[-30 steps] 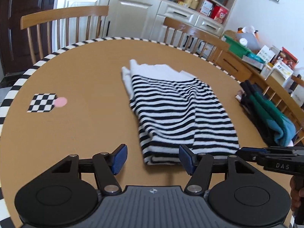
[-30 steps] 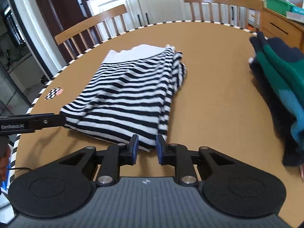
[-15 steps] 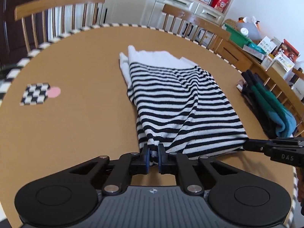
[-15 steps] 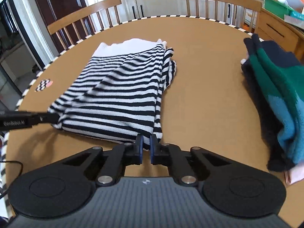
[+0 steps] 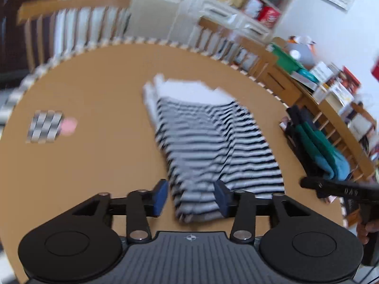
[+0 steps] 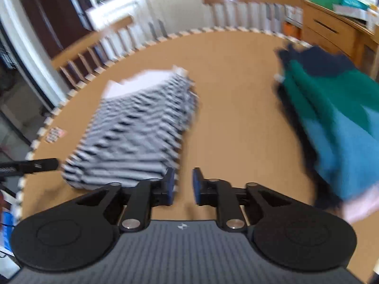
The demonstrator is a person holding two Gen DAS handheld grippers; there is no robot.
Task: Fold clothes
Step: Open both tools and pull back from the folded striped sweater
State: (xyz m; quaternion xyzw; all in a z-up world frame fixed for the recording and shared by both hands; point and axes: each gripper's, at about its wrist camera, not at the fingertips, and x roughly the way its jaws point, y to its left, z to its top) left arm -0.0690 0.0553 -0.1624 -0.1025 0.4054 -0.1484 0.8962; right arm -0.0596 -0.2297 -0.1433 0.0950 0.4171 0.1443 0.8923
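A folded black-and-white striped top (image 5: 213, 142) (image 6: 137, 130) lies flat on the round brown table (image 5: 94, 165), with its white part at the far end. My left gripper (image 5: 191, 197) is at the top's near left corner. Its jaws are opening, and the cloth lies between the blue pads (image 5: 161, 195) without being pressed. My right gripper (image 6: 183, 187) is at the near right corner. Its jaws are opening too, over bare table, with the cloth edge just left of its left pad (image 6: 169, 187). Both views are blurred.
A folded green, teal and navy garment (image 5: 317, 146) (image 6: 331, 108) lies at the table's right edge. A checkered marker with a pink dot (image 5: 47, 126) sits on the left. Wooden chairs (image 5: 71, 4) and white cabinets (image 6: 175, 2) ring the far side.
Half a second ago both grippers were shut on the striped top's near hem. Both have now opened and let it go, and both views have pulled back slightly.
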